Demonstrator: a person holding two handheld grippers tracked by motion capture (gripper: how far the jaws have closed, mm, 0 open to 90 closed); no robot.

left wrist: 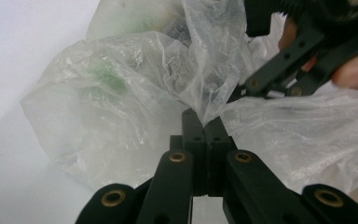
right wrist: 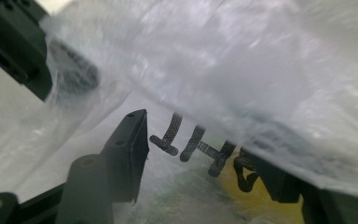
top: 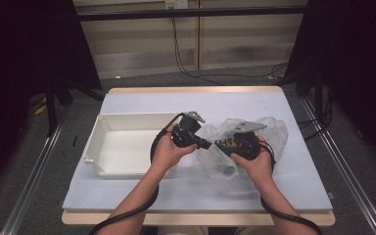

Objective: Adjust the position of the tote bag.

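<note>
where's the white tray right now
In the high view the white tray sits on the table's left half, just left of the left gripper and the clear plastic bag.

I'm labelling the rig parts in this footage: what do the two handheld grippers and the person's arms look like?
Both the left gripper and the right gripper are black, each topped by a grey three-cornered plate. Their jaws are flat black linkage bars with brass-coloured pivot rivets and small screw holes. A thick black cable trails from each past the forearms, which are bare, with no sleeves or gloves.
</note>
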